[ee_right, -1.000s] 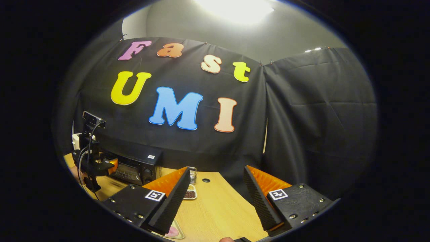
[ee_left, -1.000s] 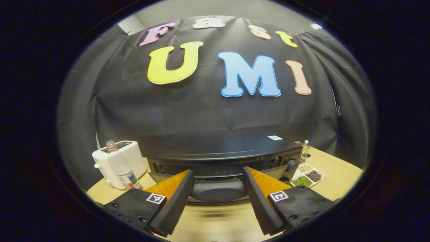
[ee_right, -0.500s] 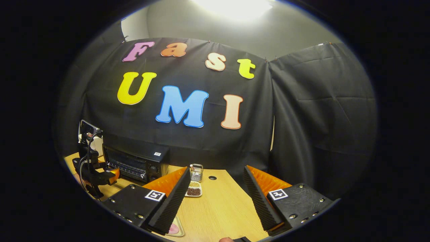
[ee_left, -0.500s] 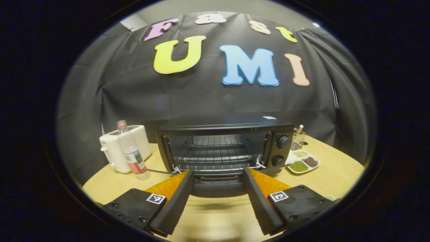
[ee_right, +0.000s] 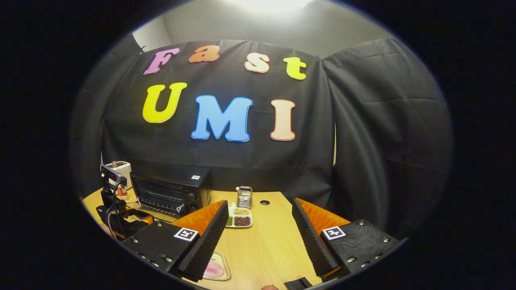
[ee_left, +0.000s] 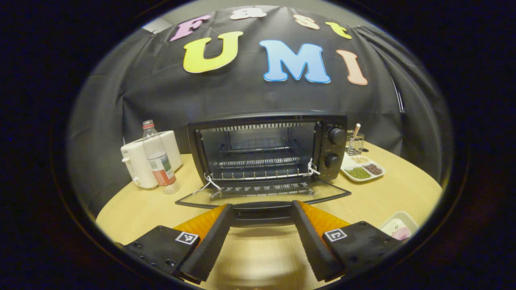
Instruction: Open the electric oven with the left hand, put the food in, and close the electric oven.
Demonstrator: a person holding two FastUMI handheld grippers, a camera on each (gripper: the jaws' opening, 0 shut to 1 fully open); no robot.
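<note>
Nearest in the left gripper view, the left hand-held gripper (ee_left: 261,237) has its ribbed fingers spread wide and holds nothing, poised just in front of the handle (ee_left: 262,214) of the oven door (ee_left: 264,196); that glass door, framed in dark metal, lies folded down nearly flat over the pale wooden surface (ee_left: 137,209); behind it the black boxy electric oven (ee_left: 268,147) stands open, its wire rack (ee_left: 258,163) bare, two round knobs on its right panel; so the opening looks done, while loading the food and closing remain. In the right gripper view the right hand-held gripper (ee_right: 258,241) is likewise spread and empty above the surface; just beside its left finger lies a shallow cream tray (ee_right: 223,272) with a flat pink piece of food (ee_right: 212,270), not yet picked up. Farther off are a divided dish of beans (ee_left: 362,170), a small wire holder (ee_left: 354,141), a clear plastic bottle (ee_left: 158,158) and a white rounded toaster (ee_left: 141,161) beside the oven.
</note>
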